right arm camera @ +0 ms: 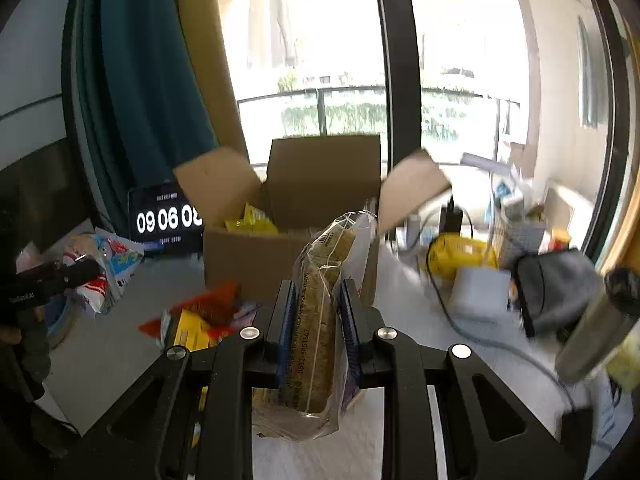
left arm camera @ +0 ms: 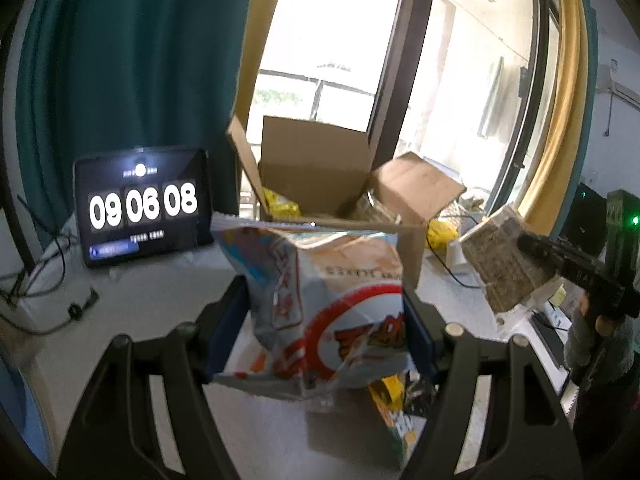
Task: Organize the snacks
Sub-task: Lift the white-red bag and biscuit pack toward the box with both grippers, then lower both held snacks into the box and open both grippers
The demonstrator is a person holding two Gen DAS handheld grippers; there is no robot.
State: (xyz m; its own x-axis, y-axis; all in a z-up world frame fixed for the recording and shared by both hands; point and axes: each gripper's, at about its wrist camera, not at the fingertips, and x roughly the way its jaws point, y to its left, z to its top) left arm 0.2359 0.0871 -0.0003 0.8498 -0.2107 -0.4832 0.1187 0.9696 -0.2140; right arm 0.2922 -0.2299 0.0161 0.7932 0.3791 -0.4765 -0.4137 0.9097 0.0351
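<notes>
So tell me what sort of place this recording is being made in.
Probably a home or office room used as a work corner, beside a balcony. A big glass door with a teal curtain gives onto a railing and greenery, and the white table carries a tablet clock, cables and a cardboard box of snacks.

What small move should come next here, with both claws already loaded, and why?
Probably carry the right claw forward over the open cardboard box and release there. It is shut on a clear-wrapped brown snack pack, the box stands directly ahead with flaps up and yellow packets inside. The left claw, shut on the white chip bag, could follow.
</notes>
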